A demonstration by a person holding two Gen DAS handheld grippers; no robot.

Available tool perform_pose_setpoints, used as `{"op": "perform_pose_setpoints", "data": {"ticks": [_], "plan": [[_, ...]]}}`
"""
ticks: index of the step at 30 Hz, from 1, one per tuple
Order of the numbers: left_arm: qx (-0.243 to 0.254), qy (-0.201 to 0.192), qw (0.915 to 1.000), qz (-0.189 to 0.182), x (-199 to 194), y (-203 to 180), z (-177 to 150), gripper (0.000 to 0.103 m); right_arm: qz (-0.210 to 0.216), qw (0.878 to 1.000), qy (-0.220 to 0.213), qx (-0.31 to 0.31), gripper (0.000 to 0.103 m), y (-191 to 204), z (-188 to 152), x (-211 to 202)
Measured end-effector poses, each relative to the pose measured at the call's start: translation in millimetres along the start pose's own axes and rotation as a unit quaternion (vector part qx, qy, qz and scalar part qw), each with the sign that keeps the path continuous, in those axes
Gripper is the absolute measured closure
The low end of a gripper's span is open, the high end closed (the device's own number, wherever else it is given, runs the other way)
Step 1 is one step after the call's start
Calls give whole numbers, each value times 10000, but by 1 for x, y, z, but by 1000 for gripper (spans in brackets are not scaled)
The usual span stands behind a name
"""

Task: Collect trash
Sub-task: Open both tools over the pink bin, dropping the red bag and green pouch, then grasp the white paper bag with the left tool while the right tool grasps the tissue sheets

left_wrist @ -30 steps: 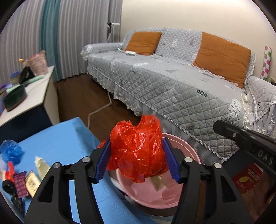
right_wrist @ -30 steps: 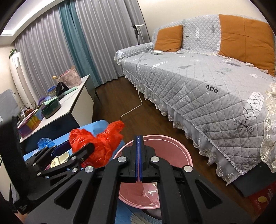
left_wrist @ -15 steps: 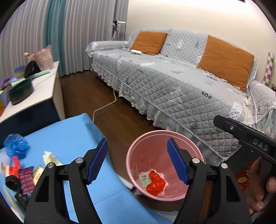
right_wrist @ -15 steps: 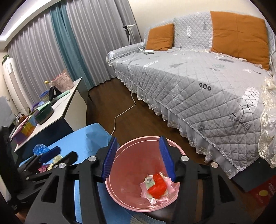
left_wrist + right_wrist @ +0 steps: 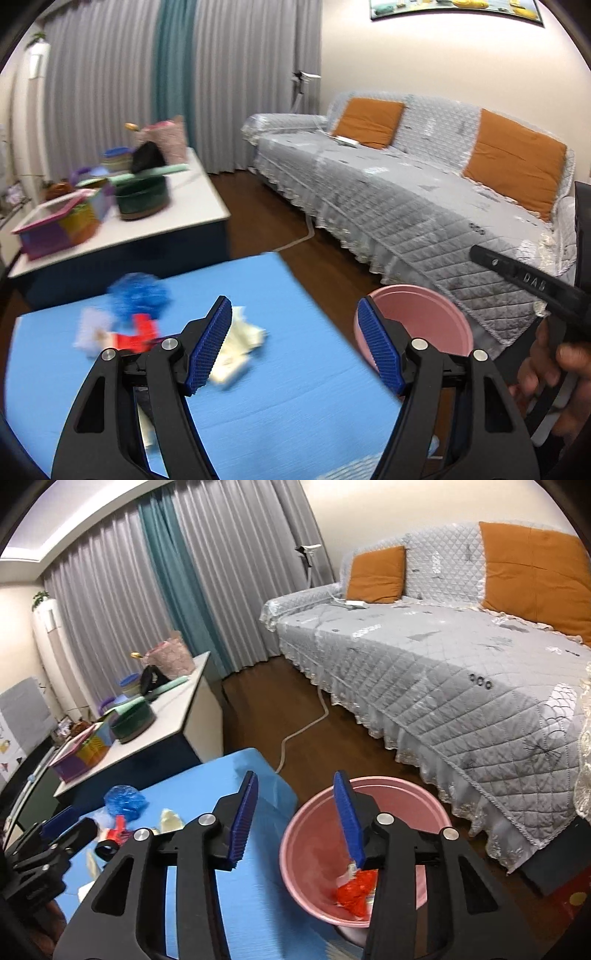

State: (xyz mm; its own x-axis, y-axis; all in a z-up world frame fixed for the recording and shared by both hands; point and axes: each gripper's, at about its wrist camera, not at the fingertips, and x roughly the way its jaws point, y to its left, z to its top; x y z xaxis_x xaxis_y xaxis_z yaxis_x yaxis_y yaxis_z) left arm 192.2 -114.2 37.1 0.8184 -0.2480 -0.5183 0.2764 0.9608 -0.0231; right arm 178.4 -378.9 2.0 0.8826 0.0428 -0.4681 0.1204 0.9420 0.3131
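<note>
Red bag (image 5: 356, 890) lies in the pink bin (image 5: 310, 823) below the right tongs (image 5: 295, 818), both tongs empty, apart, the right just narrowing.

A crumpled red bag (image 5: 356, 891) lies in the pink bin (image 5: 295, 834); scraps (image 5: 236, 350) litter the blue bench (image 5: 295, 387) at nine o'clock.

The litter (image 5: 236, 347) on the mat (image 5: 295, 398) is smeared by blur in the left view. The bin (image 5: 317, 853) and red bag (image 5: 356, 890) are partly hidden behind a gripper finger (image 5: 384, 849).
</note>
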Motion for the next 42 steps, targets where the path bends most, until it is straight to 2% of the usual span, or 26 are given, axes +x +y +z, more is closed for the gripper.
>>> {"op": "perform_pose_setpoints", "data": {"ticks": [8,10,14,24,31,42], "plan": [[-560,-166,9943,889,-31,69,-29,34,395,9986,43,-341,61,51,-11,5],[-753,-83,9916,1047,-27,83,-43,34,463,9980,101,-426,61,62,-16,10],[-834,216,9875,1323,-11,99,-73,34,569,9959,236,-668,61,85,-26,23],[-964,517,9837,1426,12,131,-95,34,758,9907,552,-991,61,131,-47,58],[-987,721,9840,1299,25,130,-101,34,833,9866,808,-1147,63,155,-59,84],[-1139,878,9799,1383,35,139,-104,34,893,9812,1144,-1272,66,179,-75,123]]}}
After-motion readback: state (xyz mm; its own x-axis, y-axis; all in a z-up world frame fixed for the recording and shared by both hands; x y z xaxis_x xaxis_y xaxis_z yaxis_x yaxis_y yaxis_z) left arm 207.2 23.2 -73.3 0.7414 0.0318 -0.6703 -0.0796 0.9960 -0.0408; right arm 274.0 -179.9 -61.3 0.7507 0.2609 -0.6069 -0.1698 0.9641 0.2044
